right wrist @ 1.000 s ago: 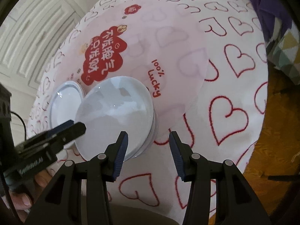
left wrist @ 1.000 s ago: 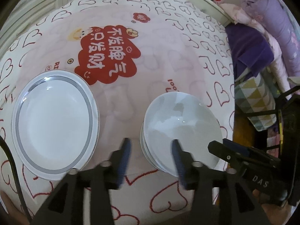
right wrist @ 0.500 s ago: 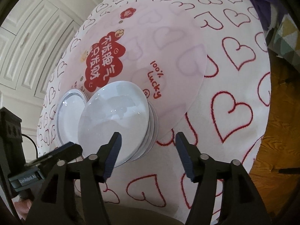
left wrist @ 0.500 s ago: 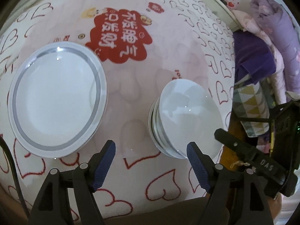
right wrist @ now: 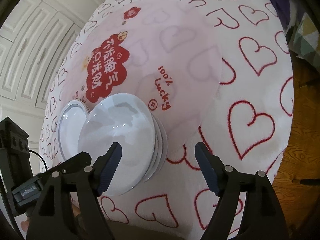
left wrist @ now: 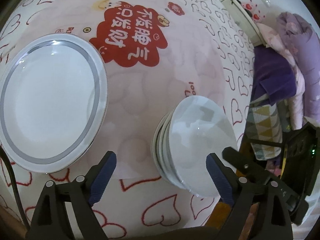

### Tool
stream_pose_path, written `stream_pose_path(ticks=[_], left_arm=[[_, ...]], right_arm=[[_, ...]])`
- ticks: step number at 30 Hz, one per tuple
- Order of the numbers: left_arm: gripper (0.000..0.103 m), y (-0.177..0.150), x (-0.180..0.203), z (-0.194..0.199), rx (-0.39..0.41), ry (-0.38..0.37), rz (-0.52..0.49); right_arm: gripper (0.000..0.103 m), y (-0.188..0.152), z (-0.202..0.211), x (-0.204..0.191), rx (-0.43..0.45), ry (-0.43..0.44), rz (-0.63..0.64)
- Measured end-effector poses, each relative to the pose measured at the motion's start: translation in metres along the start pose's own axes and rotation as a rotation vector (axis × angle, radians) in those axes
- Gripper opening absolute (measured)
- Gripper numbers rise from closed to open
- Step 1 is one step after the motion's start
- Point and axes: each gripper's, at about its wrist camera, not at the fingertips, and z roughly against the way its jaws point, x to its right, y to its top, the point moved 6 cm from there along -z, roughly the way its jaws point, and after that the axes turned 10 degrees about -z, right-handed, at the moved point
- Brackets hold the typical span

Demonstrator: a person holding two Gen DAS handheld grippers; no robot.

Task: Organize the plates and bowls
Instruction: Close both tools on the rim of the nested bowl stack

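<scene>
White bowls (left wrist: 192,140), stacked, lower right of the left view; grey-ringed plate (left wrist: 50,104) at left, apart, on pink mat (left wrist: 160,76). Left gripper (left wrist: 160,172) spread, empty. Right gripper (right wrist: 158,160) spread, empty.

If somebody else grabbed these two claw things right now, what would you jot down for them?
Left gripper: jaws open, empty, above the near table edge.
Right gripper: jaws open, empty, beside the bowls.
Bowls: stacked in one pile at the mat's near edge.
Plates: stacked to the pile's left, grey-ringed one on top.
Done: both sorts look stacked.
Left: probably nothing but checking that the stacks sit straight.
</scene>
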Motion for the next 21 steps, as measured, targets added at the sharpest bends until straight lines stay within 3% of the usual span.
stream_pose_path(ticks=[14, 19, 21], left_arm=[[0.088, 0.007, -0.009, -0.048, -0.047, 0.005, 0.052], [0.067, 0.003, -0.019, -0.063, -0.072, -0.027, 0.088], [0.059, 0.003, -0.019, -0.067, -0.074, -0.047, 0.086]], right_arm=[[0.078, 0.008, -0.036, 0.011, -0.074, -0.001, -0.020], [0.078, 0.007, -0.046, 0.009, -0.103, 0.018, -0.021], [0.073, 0.007, -0.050, 0.008, -0.114, 0.025, -0.017]])
